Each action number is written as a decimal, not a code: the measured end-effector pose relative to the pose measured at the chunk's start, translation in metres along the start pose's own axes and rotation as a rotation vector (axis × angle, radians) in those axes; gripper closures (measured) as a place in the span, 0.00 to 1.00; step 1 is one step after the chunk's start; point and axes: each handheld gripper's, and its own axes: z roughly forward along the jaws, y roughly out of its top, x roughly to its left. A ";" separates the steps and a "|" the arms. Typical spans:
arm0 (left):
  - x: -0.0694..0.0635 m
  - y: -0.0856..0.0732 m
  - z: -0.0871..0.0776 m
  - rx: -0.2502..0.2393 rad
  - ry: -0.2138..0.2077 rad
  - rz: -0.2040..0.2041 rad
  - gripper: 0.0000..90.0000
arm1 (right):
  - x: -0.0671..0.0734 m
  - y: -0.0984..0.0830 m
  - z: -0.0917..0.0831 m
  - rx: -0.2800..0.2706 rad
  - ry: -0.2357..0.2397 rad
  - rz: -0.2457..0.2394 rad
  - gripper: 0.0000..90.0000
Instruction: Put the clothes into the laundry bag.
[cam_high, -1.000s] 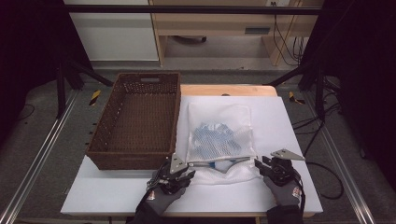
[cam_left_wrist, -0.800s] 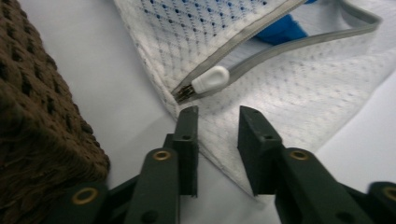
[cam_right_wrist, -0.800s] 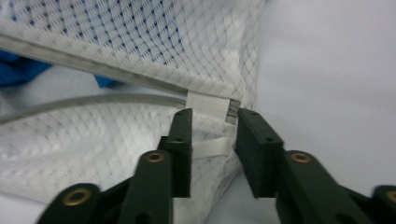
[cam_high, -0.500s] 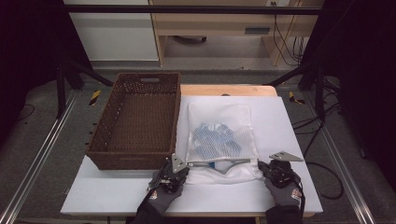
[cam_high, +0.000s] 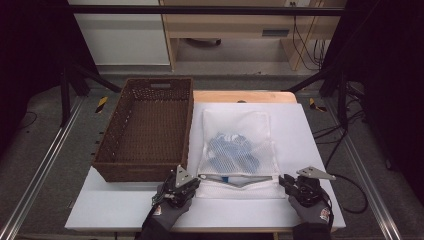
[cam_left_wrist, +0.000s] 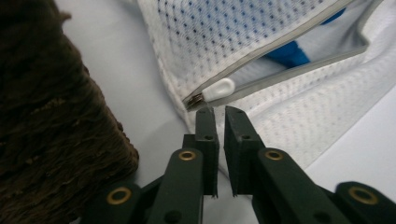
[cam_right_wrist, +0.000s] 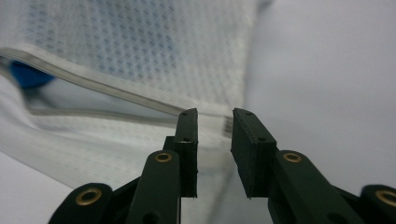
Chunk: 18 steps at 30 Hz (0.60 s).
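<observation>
Two tongs flank the mesh bag's (cam_high: 236, 150) near edge: left tongs (cam_left_wrist: 217, 112) and right tongs (cam_right_wrist: 214, 116) both released, jaws just parting, nothing gripped. Basket (cam_high: 145, 130) crowds the left; bare counter (cam_high: 310, 130) lies right.

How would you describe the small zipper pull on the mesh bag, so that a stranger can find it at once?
Start from the brown wicker basket on the white table; the white mesh bag lies just to its right. Follow the bag's open grey zipper along its near edge to the end nearest the basket. There sits the zipper pull, a small smooth white tab, unlike the netted fabric around it.
</observation>
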 end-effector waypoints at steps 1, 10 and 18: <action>-0.001 0.001 -0.002 -0.007 -0.001 0.002 0.91 | 0.000 0.000 0.000 0.000 0.000 0.000 0.79; -0.006 0.010 -0.004 -0.067 -0.012 0.052 0.83 | 0.064 0.013 0.019 -0.048 0.213 -0.104 0.86; -0.013 0.029 0.011 -0.051 -0.032 0.135 0.68 | 0.089 0.010 0.044 0.021 0.230 -0.134 0.85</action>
